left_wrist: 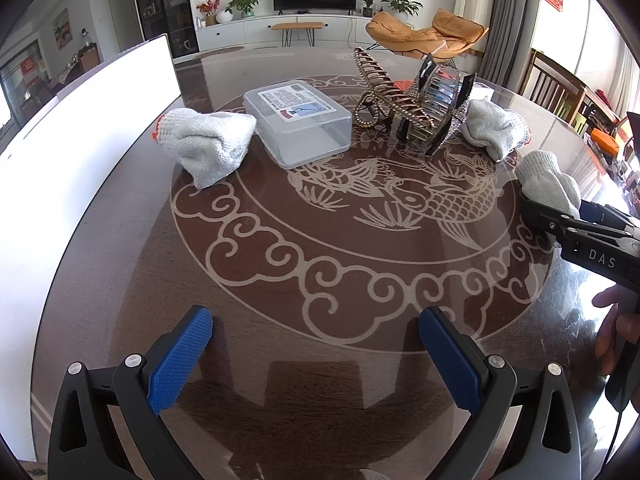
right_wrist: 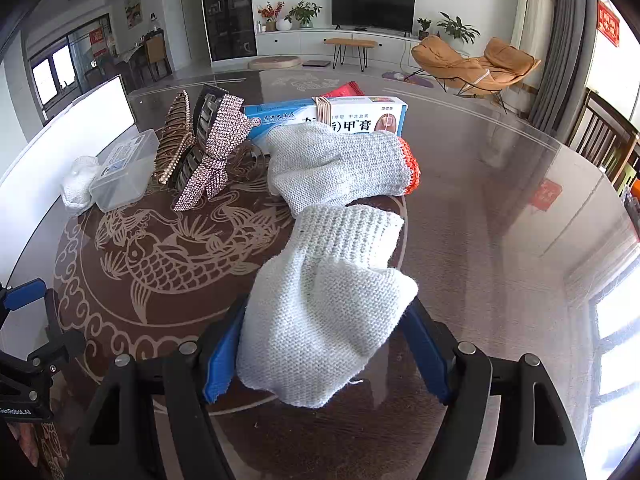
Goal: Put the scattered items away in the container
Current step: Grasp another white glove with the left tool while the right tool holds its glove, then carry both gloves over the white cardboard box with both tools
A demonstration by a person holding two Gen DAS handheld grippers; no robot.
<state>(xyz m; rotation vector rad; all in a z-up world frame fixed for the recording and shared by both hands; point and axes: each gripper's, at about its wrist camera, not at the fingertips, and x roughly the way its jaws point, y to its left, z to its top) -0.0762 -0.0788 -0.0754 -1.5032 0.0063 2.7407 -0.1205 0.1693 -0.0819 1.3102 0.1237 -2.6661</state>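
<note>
With the right gripper (right_wrist: 320, 344) seemingly bracketing, not yet pinching, the crumpled white knitted glove (right_wrist: 324, 308), clench its fingers on the bulk before lifting toward the clear plastic lidded box (left_wrist: 298, 124); the left gripper (left_wrist: 316, 354) gapes empty.

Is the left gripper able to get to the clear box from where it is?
Probably yes. The left gripper is open and empty, and only bare table lies between it and the clear box. The gloves sit off to the sides.

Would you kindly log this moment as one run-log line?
left gripper: open, empty | right gripper: open, straddling white glove | clear container: not yet reached
</note>
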